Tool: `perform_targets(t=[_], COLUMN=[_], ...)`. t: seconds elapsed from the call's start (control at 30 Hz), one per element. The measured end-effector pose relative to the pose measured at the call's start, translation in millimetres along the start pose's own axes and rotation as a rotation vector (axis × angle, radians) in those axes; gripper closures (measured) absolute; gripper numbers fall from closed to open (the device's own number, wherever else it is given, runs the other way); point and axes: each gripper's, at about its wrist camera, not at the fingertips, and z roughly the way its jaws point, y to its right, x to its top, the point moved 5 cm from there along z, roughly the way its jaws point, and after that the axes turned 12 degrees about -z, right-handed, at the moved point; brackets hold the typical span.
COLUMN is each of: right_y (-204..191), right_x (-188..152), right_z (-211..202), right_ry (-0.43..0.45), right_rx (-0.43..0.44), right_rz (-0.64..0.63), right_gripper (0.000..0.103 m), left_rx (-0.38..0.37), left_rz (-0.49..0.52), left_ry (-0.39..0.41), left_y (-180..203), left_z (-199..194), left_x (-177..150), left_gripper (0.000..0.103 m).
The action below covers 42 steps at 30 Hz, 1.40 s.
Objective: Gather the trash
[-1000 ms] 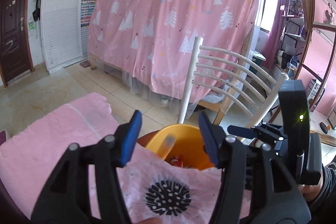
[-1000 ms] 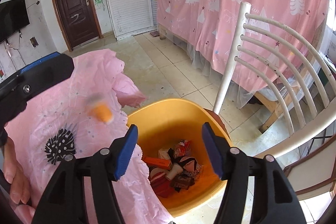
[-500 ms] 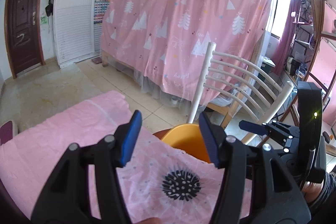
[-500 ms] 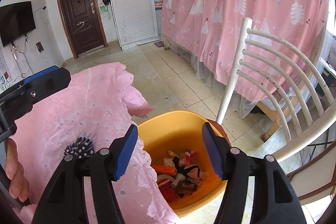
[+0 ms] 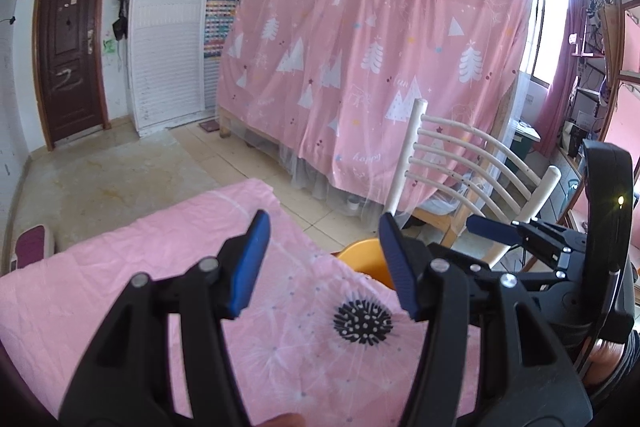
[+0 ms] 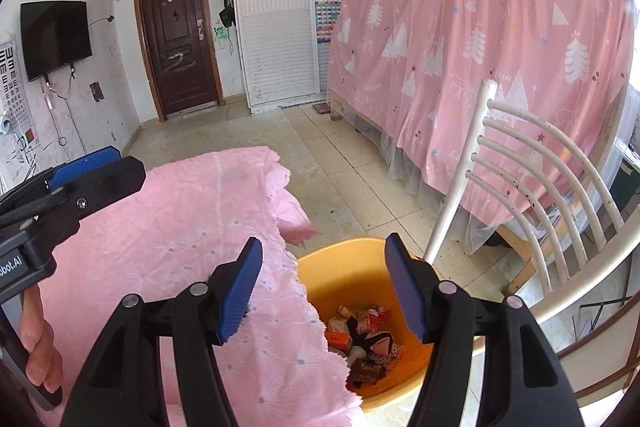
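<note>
Right gripper point(image 6: 322, 281): blue pads standing apart at a middling gap, nothing between them, held in the air over the near rim of the orange bin point(image 6: 404, 393). Left gripper point(image 5: 322, 261): the same middling gap, likewise empty, above the pink tablecloth point(image 5: 120, 287) with its black dandelion print point(image 5: 363, 321); a hand point(image 6: 38, 355) shows on its handle in the right-wrist view. The trash point(image 6: 362, 341) lies in the bottom of the bin — a loose heap of crumpled wrappers, small cartons and what may be a bottle cap; individual pieces are too small to name with certainty. No further litter is visible on the cloth, so collection appears largely complete. Judged handling: the wrappers are light, soft and slick, liable to slip or spring from the pads unless pinched across a bunched fold, not a flat face; the small cartons are stiffer and would take a grip across their narrow sides. None of it looks fragile or heavy. The bin sits just beside the cloth's ragged edge, which overhangs its rim, and a white slatted chair point(image 6: 532, 183) stands close behind — a snag risk for any reach from that side.
</note>
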Motion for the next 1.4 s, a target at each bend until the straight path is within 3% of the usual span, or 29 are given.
perform_targets(t=[0.43, 0.73, 0.87, 1.17, 1.4], right_y=[-45, -97, -123, -162, -170], right_x=[19, 34, 39, 44, 44], right_z=[-38, -47, -51, -53, -55], right_ry=[0.088, 0.113, 0.123, 0.123, 0.132], right_rx=[0.057, 0.166, 0.200, 0.258, 0.282], right_rz=[-0.065, -0.117, -0.142, -0.188, -0.203], right_gripper=[0.040, 0.038, 0.038, 0.038, 0.037], left_rx=[0.108, 0.306, 0.428, 0.569, 0.637], left_rz=[-0.023, -0.091, -0.104, -0.172, -0.209], left_ry=[0.104, 0.199, 0.243, 0.254, 0.242], left_y=[-22, -68, -91, -130, -148], left_z=[-76, -127, -148, -176, -191], left_x=[-13, -25, -32, -47, -56], left_gripper=[0.042, 0.037, 0.036, 0.036, 0.036])
